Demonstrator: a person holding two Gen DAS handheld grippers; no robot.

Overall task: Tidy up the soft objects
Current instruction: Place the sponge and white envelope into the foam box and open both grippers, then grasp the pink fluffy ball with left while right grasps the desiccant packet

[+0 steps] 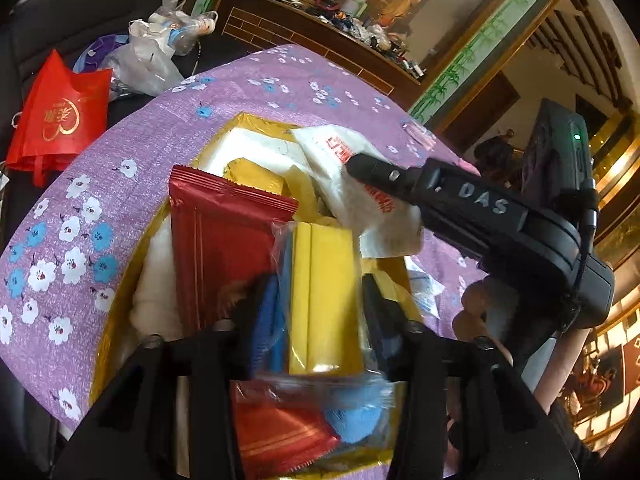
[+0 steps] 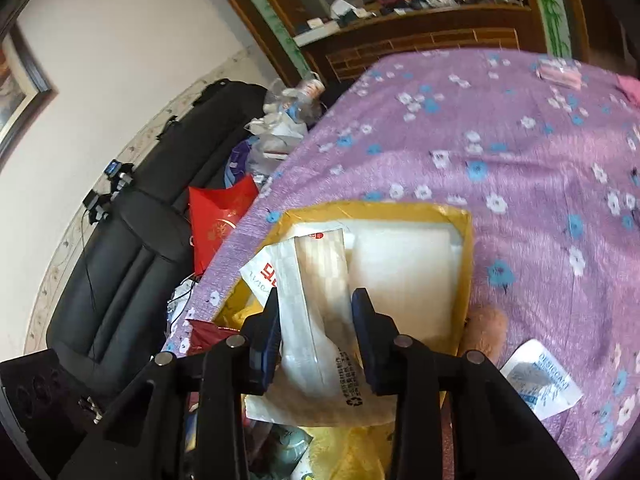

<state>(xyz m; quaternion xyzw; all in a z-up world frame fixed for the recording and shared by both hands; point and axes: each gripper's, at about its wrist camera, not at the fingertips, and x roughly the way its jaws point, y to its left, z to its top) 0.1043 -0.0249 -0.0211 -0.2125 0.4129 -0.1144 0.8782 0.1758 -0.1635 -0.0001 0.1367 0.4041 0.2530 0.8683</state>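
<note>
A gold box lies on the purple flowered tablecloth. In the right wrist view my right gripper is shut on a white packet with red print, over the box's near end. In the left wrist view one of its black fingers lies across that packet. My left gripper stands open over the box. A yellow cloth in a clear bag lies between its blue pads. A dark red packet sits to the left of it.
A clear bag with red and blue cloth lies under my left gripper. White foam fills the box's far part. A brown plush toy and a desiccant sachet lie right of the box. Bags crowd a black sofa.
</note>
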